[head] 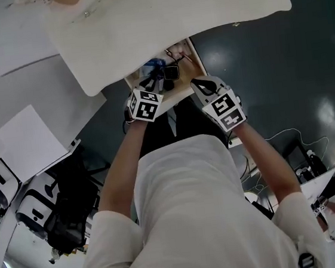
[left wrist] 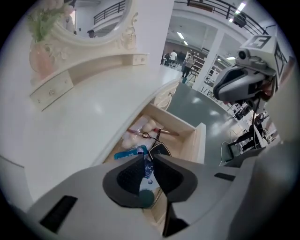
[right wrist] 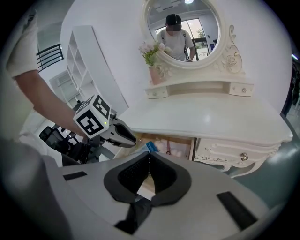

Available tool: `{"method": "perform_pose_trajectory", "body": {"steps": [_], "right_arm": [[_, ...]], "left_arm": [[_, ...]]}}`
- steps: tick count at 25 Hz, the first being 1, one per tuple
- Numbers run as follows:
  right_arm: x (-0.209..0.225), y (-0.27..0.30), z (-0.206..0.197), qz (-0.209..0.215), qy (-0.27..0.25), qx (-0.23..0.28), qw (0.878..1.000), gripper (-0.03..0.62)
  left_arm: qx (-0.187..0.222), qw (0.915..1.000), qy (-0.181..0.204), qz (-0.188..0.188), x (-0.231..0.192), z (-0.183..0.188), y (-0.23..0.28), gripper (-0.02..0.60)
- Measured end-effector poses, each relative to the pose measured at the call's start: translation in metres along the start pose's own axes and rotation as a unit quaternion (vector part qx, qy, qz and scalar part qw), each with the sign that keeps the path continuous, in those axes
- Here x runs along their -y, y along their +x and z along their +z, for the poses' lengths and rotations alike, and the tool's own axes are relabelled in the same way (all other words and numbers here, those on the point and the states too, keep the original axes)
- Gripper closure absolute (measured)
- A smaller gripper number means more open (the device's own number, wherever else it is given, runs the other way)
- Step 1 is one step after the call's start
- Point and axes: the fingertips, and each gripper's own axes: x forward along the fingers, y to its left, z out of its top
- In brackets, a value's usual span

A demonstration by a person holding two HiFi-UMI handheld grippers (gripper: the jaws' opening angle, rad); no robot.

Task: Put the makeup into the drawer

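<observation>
Makeup [left wrist: 142, 127] lies in drawer [left wrist: 195, 140] (open).

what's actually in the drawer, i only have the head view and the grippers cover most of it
observer: The left gripper view shows the open drawer holding a blue tube, a black compact and some pale pink items.
operator: is either gripper holding anything
observer: It seems not. The left gripper has its jaws a narrow slit apart, with only drawer contents showing through. The right gripper has its jaws together on nothing.
operator: is there another drawer
observer: Yes. The right gripper view shows a second drawer front beside the open one. It is shut and has a small knob.
</observation>
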Motion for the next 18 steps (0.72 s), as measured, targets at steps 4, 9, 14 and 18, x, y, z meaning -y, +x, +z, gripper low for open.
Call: {"method": "perform_pose_trajectory", "body": {"steps": [4, 9, 14, 18], "right_arm": [[-0.005, -0.008, 0.013, -0.006, -0.013, 0.003, 1.0, 0.565], [-0.014, -0.017, 0.035, -0.02, -0.037, 0.014, 0.999, 0.565], [-0.032, -0.03, 0.055, -0.044, -0.045, 0.036, 0.997, 0.565], [-0.047, -0.039, 0.072, -0.076, -0.052, 0.054, 0.994, 0.565]], "left_arm": [[0.031, 0.9994, -0.013, 0.008, -0.003, 0.007, -0.029, 0.532], [0.081, 0.9959, -0.036, 0.02, -0.012, 0.013, -0.068, 0.54], [0.139, 0.9888, -0.044, 0.03, -0.018, 0.012, -0.119, 0.551], [0.195, 0.9789, -0.059, 0.017, -0.021, 0.009, -0.162, 0.552]]}}
